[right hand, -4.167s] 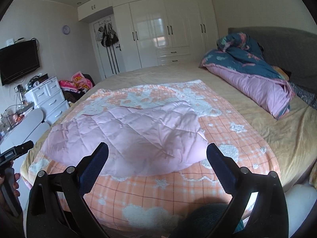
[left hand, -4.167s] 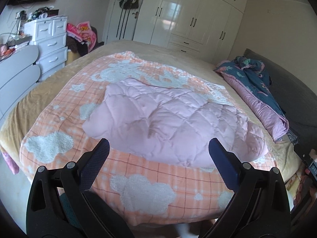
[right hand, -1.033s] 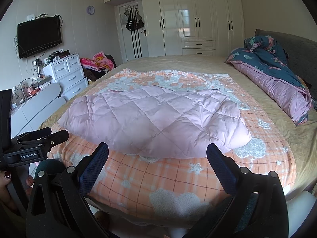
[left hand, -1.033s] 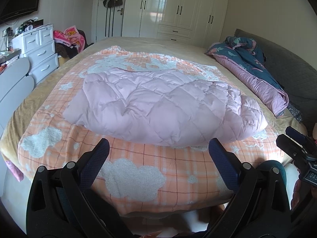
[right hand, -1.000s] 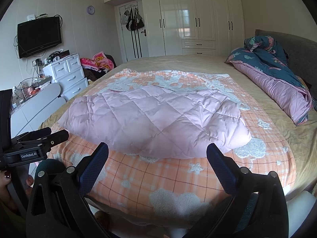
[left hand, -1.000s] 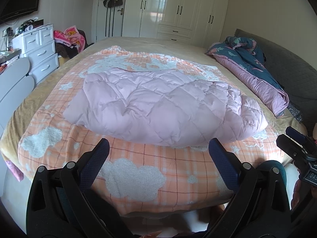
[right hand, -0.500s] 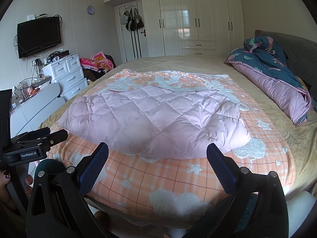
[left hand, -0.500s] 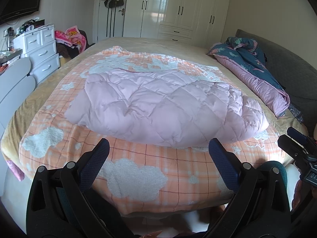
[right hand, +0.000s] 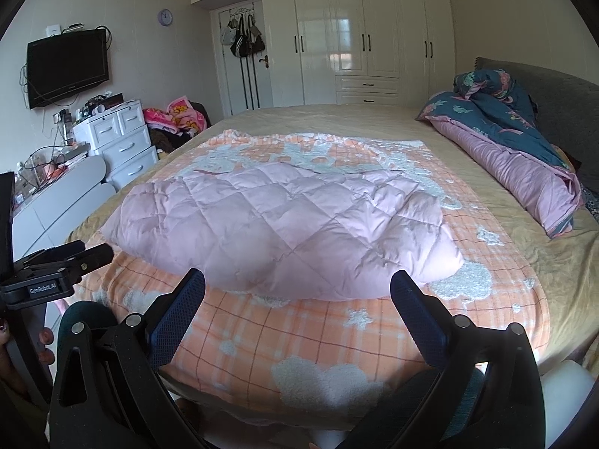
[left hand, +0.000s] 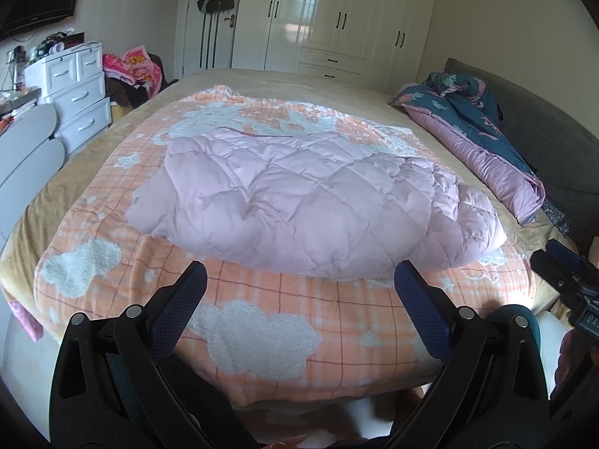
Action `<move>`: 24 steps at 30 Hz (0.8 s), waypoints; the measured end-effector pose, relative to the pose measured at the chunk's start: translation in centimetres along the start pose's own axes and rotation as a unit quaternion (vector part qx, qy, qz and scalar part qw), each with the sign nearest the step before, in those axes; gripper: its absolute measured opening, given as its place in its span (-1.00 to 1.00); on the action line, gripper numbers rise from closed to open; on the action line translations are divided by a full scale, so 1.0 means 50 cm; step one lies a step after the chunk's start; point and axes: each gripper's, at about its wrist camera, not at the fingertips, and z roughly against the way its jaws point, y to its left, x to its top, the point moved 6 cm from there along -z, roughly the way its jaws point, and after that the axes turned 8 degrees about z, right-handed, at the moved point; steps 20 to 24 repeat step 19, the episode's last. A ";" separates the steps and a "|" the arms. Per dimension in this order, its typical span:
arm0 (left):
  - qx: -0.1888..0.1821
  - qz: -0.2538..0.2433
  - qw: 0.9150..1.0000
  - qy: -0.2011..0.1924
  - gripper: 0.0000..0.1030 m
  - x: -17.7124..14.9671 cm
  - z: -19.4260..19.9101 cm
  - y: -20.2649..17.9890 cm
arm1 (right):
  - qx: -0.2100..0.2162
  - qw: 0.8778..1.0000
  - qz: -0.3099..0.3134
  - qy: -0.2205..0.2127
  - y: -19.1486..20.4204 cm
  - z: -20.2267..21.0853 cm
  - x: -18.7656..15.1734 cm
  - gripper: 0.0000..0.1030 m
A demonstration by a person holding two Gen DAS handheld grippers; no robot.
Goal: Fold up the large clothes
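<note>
Bed holds folded pink jacket at 12 o'clock; your left tongs and right tongs hang spread, empty, likely fold finished.

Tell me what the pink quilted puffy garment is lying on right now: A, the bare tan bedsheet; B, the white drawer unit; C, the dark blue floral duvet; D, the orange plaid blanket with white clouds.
D: the pink quilted puffy garment rests on the orange plaid blanket with white clouds, which shows around its edges; both grippers are open and clear of it.
</note>
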 end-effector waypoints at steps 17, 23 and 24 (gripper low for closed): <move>0.214 0.170 0.962 -0.011 0.82 0.156 -0.115 0.485 | -0.412 0.851 -0.291 0.149 -0.700 0.172 -0.421 0.92; 0.262 0.187 0.946 -0.027 0.82 0.192 -0.132 0.580 | -0.451 0.808 -0.335 0.178 -0.786 0.203 -0.513 0.92; 0.262 0.187 0.946 -0.027 0.82 0.192 -0.132 0.580 | -0.451 0.808 -0.335 0.178 -0.786 0.203 -0.513 0.92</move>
